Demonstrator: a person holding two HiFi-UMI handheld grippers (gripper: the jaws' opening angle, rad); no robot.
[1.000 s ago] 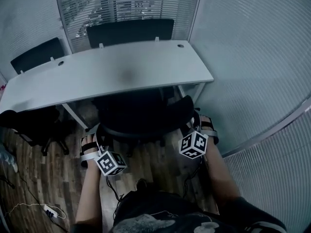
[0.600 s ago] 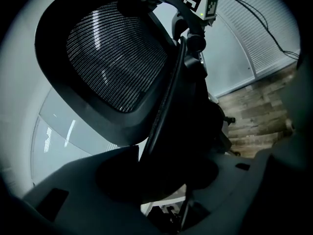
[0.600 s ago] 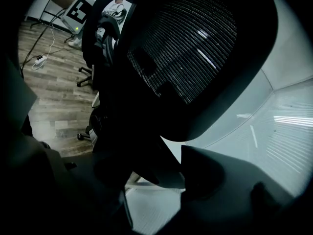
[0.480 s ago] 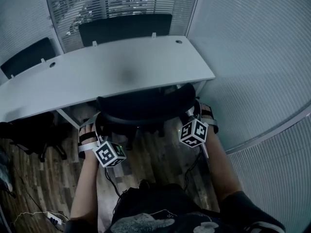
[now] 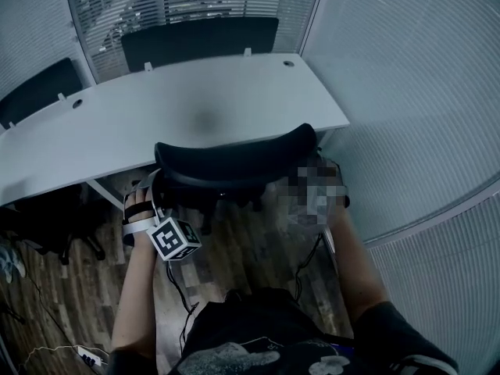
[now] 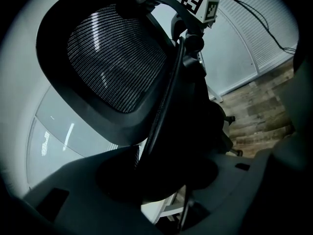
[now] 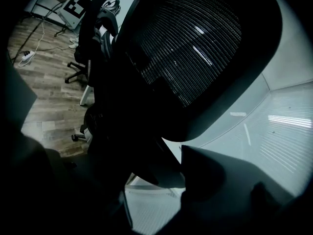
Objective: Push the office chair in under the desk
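A black office chair stands at the near edge of the white desk [image 5: 156, 123]. Its curved backrest [image 5: 234, 162] lies against the desk's front edge, and the seat is hidden beneath the top. My left gripper [image 5: 154, 195] is at the backrest's left end. In the left gripper view the jaws [image 6: 161, 175] are shut on the dark frame edge of the mesh backrest [image 6: 112, 62]. A mosaic patch covers my right gripper in the head view. In the right gripper view the jaws [image 7: 156, 175] are shut on the other side of the backrest [image 7: 195, 43].
Two black chairs [image 5: 199, 41] [image 5: 35, 92] stand behind the desk and another [image 5: 47, 217] at its left end. A glass wall with blinds [image 5: 414, 92] runs close along the right. A power strip [image 5: 87, 355] and cables lie on the wooden floor at the lower left.
The chair has rolled forward. Its seat has gone under the desk and the backrest has come up to the desk's edge. Both grippers moved forward with it.
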